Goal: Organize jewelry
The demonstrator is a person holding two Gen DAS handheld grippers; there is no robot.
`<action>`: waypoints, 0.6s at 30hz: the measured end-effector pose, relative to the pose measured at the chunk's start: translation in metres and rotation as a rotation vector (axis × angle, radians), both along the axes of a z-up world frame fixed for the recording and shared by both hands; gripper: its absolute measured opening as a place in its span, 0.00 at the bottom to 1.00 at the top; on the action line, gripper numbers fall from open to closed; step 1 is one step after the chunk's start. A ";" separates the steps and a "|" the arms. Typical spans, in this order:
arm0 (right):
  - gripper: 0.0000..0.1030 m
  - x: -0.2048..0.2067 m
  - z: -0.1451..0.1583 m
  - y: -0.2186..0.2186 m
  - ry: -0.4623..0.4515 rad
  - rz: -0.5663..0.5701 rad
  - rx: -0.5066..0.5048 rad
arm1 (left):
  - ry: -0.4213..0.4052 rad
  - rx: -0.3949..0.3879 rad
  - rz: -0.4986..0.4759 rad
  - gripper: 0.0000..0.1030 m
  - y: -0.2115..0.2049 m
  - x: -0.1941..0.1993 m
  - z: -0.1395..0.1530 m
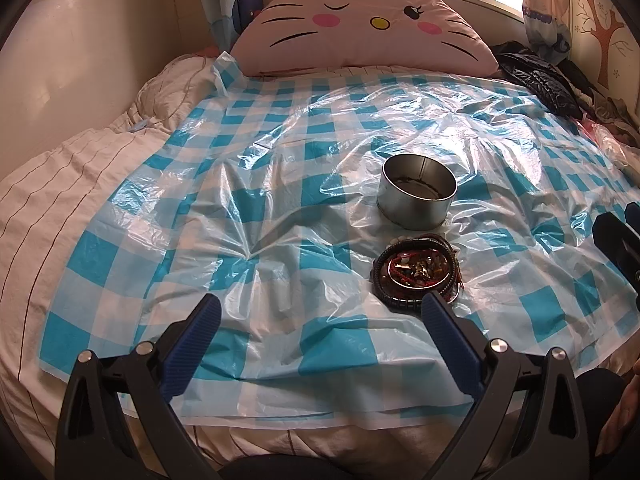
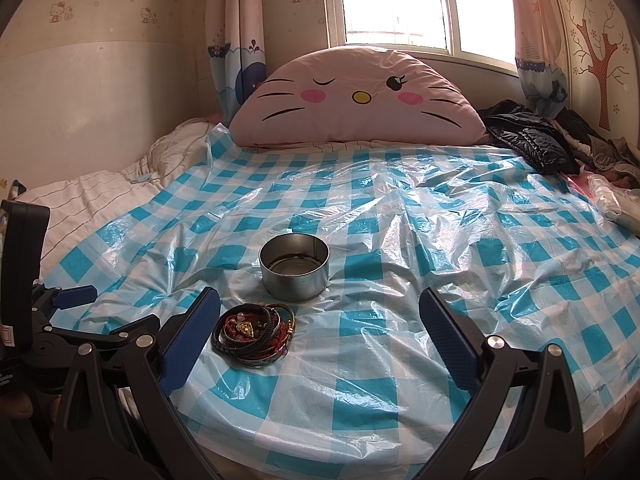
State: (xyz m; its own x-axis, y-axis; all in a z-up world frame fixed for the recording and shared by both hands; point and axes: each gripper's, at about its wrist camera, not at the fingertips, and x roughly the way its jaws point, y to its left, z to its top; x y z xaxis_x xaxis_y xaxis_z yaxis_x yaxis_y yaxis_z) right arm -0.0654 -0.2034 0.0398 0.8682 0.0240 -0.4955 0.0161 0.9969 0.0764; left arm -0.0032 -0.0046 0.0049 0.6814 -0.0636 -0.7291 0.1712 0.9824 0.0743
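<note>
Nearest, the left gripper [image 1: 320,316] and right gripper [image 2: 320,312] are held with jaws spread wide, nothing grasped. Just beyond, a jewelry pile [image 2: 254,334] (bracelets, tangled) is heaped on the checkered plastic sheet [image 2: 400,240]. Farther, close behind it, a metal tin [image 2: 294,266] stands upright.

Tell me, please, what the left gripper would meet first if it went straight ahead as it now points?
Probably only the checked plastic sheet: the open left gripper aims left of the jewelry pile and the tin, though depth is unclear.
</note>
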 end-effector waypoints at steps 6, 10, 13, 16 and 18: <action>0.93 0.001 -0.001 0.000 0.003 0.007 0.004 | -0.001 -0.005 0.003 0.93 0.000 0.000 0.000; 0.93 0.007 -0.002 -0.001 0.031 0.031 0.009 | 0.022 -0.020 0.013 0.93 0.003 0.001 -0.005; 0.88 0.017 -0.008 0.006 0.094 0.070 -0.009 | 0.033 -0.030 0.018 0.93 0.007 0.003 -0.007; 0.79 0.037 -0.018 0.013 0.179 0.125 -0.008 | 0.066 -0.041 0.011 0.93 0.009 0.008 -0.008; 0.76 0.054 -0.028 0.019 0.236 0.170 -0.005 | 0.090 -0.035 -0.002 0.93 0.009 0.013 -0.009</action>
State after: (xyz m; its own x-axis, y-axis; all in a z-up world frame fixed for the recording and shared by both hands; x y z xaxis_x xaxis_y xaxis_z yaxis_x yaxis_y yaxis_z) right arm -0.0118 -0.1841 0.0119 0.7128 0.1563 -0.6837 -0.1344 0.9872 0.0856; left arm 0.0100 0.0041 -0.0040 0.6133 -0.0912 -0.7846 0.1773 0.9839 0.0242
